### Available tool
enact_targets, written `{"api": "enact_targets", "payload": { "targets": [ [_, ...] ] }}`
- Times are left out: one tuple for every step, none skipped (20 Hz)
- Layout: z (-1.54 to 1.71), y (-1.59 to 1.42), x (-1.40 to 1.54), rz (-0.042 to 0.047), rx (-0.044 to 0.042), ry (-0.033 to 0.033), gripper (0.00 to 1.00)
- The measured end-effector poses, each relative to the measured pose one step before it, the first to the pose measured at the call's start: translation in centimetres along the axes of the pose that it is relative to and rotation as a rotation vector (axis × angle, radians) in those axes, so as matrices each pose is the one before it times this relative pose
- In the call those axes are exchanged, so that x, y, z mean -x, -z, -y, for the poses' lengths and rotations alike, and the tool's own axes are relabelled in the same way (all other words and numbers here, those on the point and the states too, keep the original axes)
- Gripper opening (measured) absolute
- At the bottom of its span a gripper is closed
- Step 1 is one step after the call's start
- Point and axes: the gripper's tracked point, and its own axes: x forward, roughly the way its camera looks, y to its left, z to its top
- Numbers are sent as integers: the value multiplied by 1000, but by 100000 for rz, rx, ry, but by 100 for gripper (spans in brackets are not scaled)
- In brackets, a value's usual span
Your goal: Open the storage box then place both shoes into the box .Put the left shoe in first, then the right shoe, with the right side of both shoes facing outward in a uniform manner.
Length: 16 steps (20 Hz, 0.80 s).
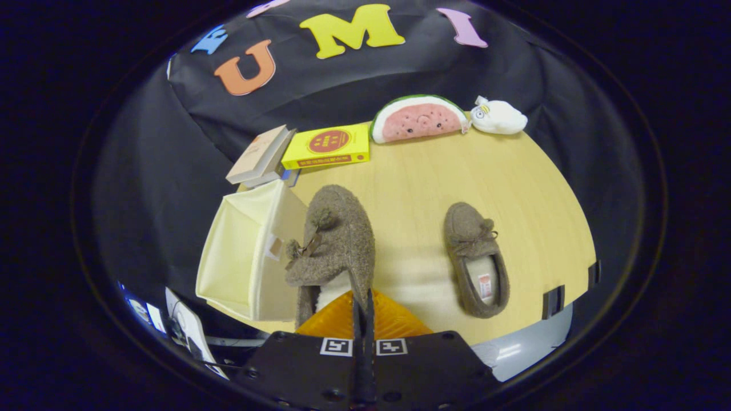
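Observation:
My gripper [363,301] is shut on the heel rim of a brown fuzzy slipper [337,240] and holds it off the table, toe pointing away, just ahead of the fingers. Beside this slipper on its left stands the cream fabric storage box [237,251], open on top, its near wall touching or close to the slipper. The second brown slipper [476,260] lies flat on the wooden table [417,182] to the right, toe away from me, its pale lining showing.
At the table's far edge lie a yellow box [327,146], a leaning book [260,155], a watermelon plush [418,118] and a white plush [498,116]. The table's right front edge carries dark clips [553,301]. Papers lie below the box on the left.

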Motion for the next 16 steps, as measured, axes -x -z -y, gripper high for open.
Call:
{"api": "enact_targets", "payload": {
  "targets": [
    [-1275,-299,498,51,1142,-468,0],
    [-1277,-386,593,320,1106,-832,0],
    [-1251,-570,462,1258,709,-816,0],
    [-1263,-727,344,1615,682,-727,0],
    [-1095,-577,116,1514,741,-146,1],
    [-961,-659,-10,1408,749,307,1],
    [-1199,-575,-262,1188,582,-36,0],
    [-1331,-443,-358,532,464,-511,0],
    [-1392,-338,-499,42,690,-1097,0],
    [-1737,-212,-660,-372,789,-1500,0],
    [-1415,-125,-804,-249,943,-1291,0],
    [-1347,-71,-892,-309,1095,-927,0],
    [-1207,98,-1052,-544,1491,-876,0],
    [-1098,102,-1157,-412,1110,-524,0],
    [-879,334,-1219,-1029,350,-284,0],
    [-690,394,-1323,-1484,-636,-41,0]
  ]
}}
